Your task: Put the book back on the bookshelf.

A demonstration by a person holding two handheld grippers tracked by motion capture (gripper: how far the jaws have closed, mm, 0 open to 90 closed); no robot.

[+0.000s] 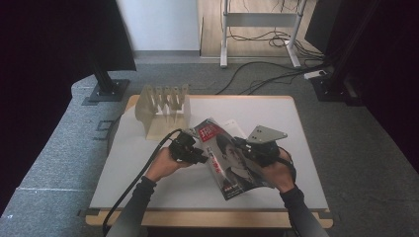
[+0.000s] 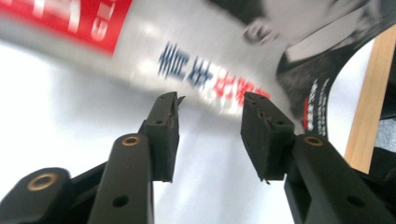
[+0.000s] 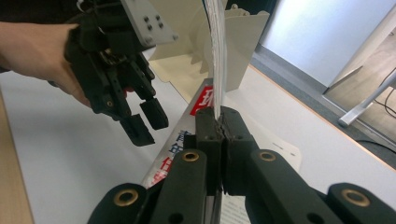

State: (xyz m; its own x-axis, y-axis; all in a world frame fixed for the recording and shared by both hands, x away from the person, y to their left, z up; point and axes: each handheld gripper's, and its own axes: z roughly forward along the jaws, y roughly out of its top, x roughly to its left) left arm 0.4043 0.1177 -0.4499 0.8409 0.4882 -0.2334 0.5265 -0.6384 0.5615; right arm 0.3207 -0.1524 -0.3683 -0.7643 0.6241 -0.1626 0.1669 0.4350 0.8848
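Note:
A magazine [image 1: 232,165] with a portrait and red lettering on its cover is held tilted above the middle of the white table [image 1: 148,173]. My right gripper [image 1: 242,146] is shut on its right side. In the right gripper view the jaws [image 3: 219,119] pinch the thin stack of pages [image 3: 217,46], which rises straight up. My left gripper [image 1: 201,157] is open just left of the magazine. Its jaws [image 2: 210,100] stand wide apart with the blurred cover [image 2: 210,56] close ahead and nothing between them. The right gripper view also shows the open left gripper [image 3: 145,122].
A beige slotted rack [image 1: 163,106] stands at the table's back left, seen again as the rack [image 3: 233,42] behind the pages. A white sheet [image 1: 233,126] lies flat behind the magazine. The table's wooden edge [image 1: 207,217] runs along the front. Cables cross the floor beyond.

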